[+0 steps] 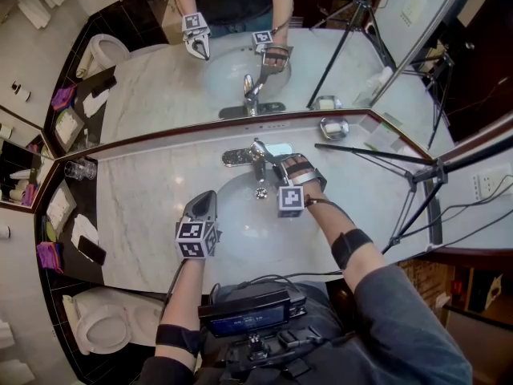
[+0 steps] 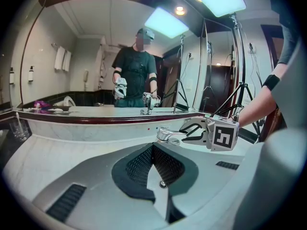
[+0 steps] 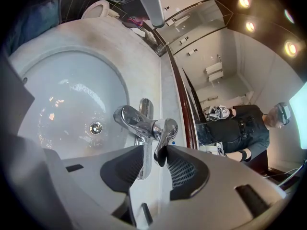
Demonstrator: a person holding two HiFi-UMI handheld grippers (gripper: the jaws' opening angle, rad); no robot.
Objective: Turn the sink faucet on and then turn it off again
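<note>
left gripper [image 1: 205, 199]: jaws together | right gripper [image 1: 280, 167]: jaws apart, tilted down

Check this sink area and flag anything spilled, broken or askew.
Nothing stands out: the faucet is intact and upright, no stream shows at its spout, and no spill shows on the counter.

Premises: a bathroom. Evidence: marble vanity surface [image 1: 144, 207] with inset sink basin [image 1: 236, 227] and chrome faucet [image 1: 258, 160], wall-wide mirror [image 1: 160, 79] behind, toilet [image 1: 104, 327] alongside, white towels [image 2: 62, 60] hung on the wall (seen by reflection).
</note>
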